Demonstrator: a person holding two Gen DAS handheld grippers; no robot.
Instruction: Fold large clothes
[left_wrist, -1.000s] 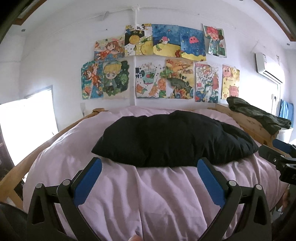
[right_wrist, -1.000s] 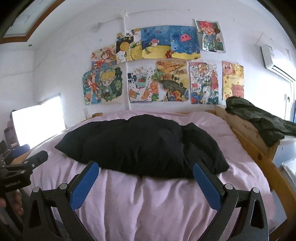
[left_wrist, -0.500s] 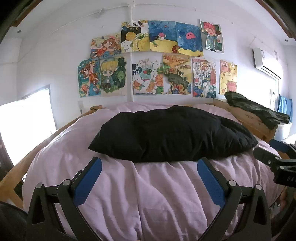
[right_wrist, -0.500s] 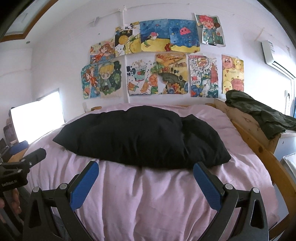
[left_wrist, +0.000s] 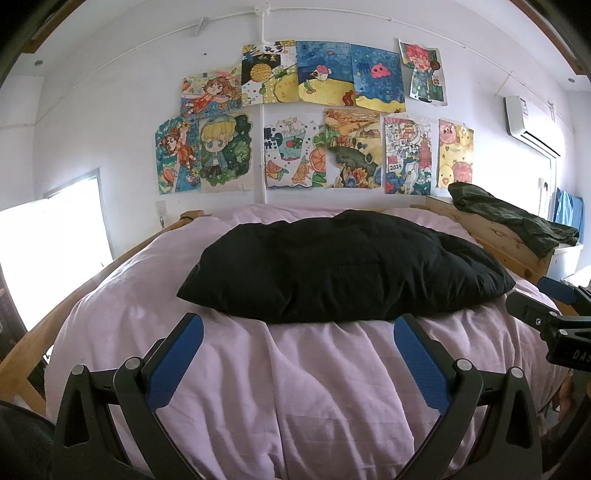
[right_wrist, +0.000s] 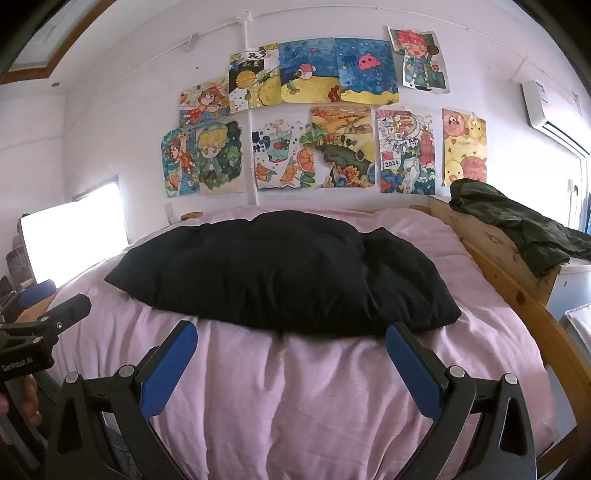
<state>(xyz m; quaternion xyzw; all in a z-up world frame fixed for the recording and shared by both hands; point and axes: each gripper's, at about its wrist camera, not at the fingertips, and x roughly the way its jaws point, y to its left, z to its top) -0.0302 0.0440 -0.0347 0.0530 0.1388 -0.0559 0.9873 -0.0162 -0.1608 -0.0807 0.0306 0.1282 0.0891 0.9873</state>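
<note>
Black garment (left_wrist: 343, 267) bunched mid-bed, awaiting a fold.

Spread over pink bed (left_wrist: 295, 387) toward 12 o'clock (puffy, likely a jacket); left gripper (left_wrist: 295, 343) and right gripper (right_wrist: 291, 350) hovering short of its near hem, fingers (right_wrist: 168, 369) wide apart, empty, seemingly readied for corners.

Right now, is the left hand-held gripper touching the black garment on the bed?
Apart. In the left wrist view the open left hand-held gripper has pink sheet showing between its fingertips and the near edge of the black garment.
</note>
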